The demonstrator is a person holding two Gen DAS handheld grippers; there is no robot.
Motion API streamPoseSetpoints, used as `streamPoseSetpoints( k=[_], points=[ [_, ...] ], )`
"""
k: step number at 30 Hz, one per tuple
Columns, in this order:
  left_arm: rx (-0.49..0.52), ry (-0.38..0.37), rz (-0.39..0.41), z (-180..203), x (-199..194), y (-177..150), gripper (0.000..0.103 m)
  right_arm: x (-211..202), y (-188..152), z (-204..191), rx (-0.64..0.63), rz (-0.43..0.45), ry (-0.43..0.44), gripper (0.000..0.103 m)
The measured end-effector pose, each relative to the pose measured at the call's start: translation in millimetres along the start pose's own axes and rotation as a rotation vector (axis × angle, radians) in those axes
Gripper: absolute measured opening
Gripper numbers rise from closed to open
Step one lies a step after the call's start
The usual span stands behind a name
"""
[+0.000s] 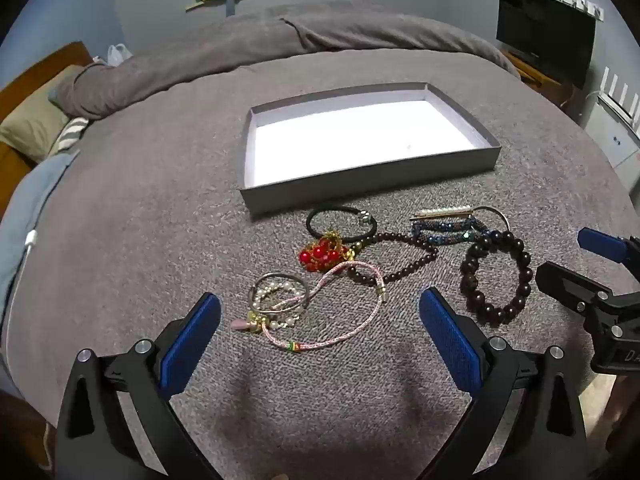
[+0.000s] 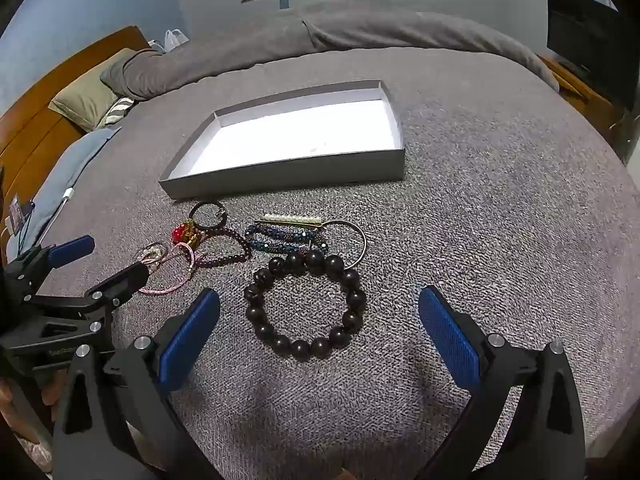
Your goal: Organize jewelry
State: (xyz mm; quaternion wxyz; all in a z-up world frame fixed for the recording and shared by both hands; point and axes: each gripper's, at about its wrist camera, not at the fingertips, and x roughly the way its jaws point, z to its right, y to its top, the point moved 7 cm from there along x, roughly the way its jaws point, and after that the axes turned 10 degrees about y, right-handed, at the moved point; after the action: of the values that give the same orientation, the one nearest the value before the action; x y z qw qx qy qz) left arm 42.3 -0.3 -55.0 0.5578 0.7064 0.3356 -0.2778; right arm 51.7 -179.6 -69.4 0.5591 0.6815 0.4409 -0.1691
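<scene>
An empty grey box (image 1: pixel 460 162) with a white floor lies on the bed; it also shows in the right wrist view (image 2: pixel 288 178). Jewelry lies in front of it: a pink cord bracelet (image 1: pixel 356 324), pearl and metal bangles (image 1: pixel 276 300), red beads (image 1: pixel 320 256), a black hair tie (image 1: pixel 340 222), a thin dark bead strand (image 1: pixel 408 266), a blue beaded piece (image 1: pixel 448 232), a pearl clip (image 1: pixel 444 211). A large dark bead bracelet (image 2: pixel 306 304) lies just ahead of my open right gripper (image 2: pixel 320 336). My left gripper (image 1: pixel 320 336) is open, just short of the pink bracelet.
The grey bed cover (image 1: pixel 140 220) carries everything. Pillows (image 1: pixel 32 128) and a wooden headboard (image 2: pixel 36 120) are at the left. A rolled duvet (image 1: pixel 280 40) lies behind the box. A dark screen (image 1: pixel 544 32) stands at the right.
</scene>
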Motion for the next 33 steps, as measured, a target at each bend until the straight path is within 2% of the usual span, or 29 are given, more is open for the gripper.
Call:
streamPoseSetpoints(
  k=[11, 33],
  points=[
    [-0.025, -0.005, -0.005, -12.3, -0.3, -5.3, 0.099, -1.3, -3.3, 3.2, -0.011, -0.007, -0.001, 0.098],
    [-0.039, -0.003, -0.01, -11.9, 0.0, -0.8, 0.099, -2.0, -2.5, -1.4, -0.004, -0.01, -0.011, 0.098]
  ],
)
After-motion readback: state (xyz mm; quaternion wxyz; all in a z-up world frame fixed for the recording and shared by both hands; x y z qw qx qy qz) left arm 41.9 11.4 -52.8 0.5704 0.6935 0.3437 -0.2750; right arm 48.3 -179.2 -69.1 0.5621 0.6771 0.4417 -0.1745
